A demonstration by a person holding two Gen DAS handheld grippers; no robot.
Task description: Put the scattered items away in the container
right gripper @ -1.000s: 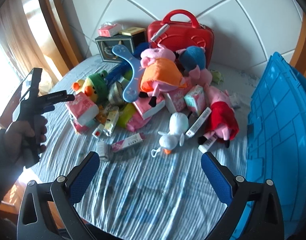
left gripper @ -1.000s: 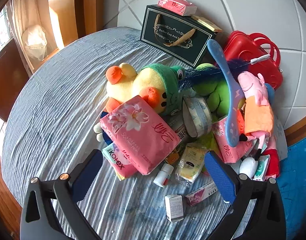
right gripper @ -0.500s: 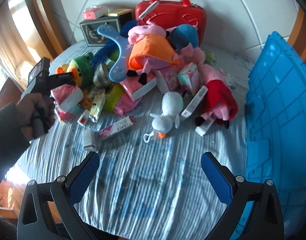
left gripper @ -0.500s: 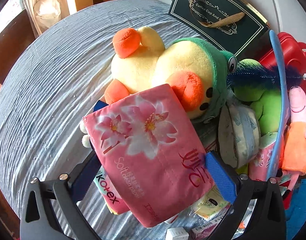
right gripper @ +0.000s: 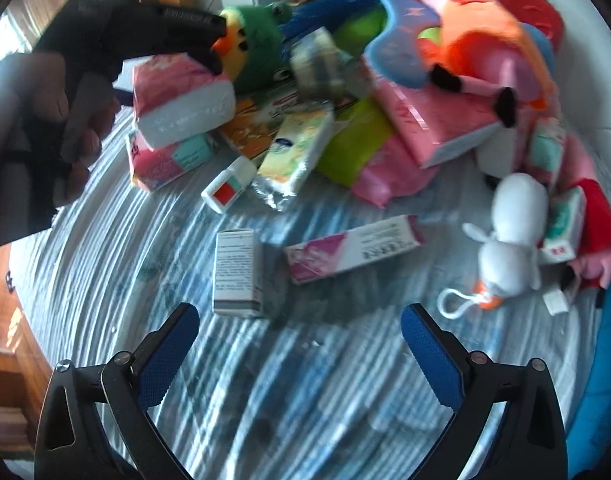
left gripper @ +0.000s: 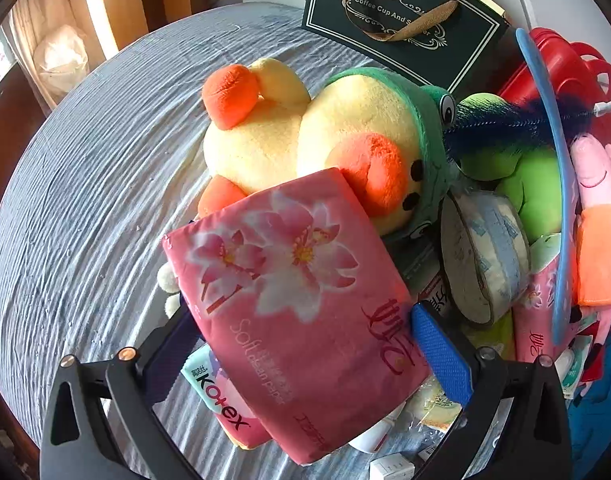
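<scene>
Left wrist view: left hand-held gripper (left gripper: 301, 344) with jaws spread wide either side of a pink tissue pack (left gripper: 297, 300); whether the pads press it cannot be told. Pack lies tilted atop a Kotex packet (left gripper: 221, 404), against a yellow plush duck (left gripper: 305, 140) — tape roll (left gripper: 485, 256) just beside.

Right wrist view: right hand-held gripper (right gripper: 301, 340) wide open, holding nothing, above the striped surface (right gripper: 285, 380). Small white box (right gripper: 235, 274) and long pink carton (right gripper: 353, 248) near its fingers; blue container (right gripper: 601, 380) at right edge.
</scene>
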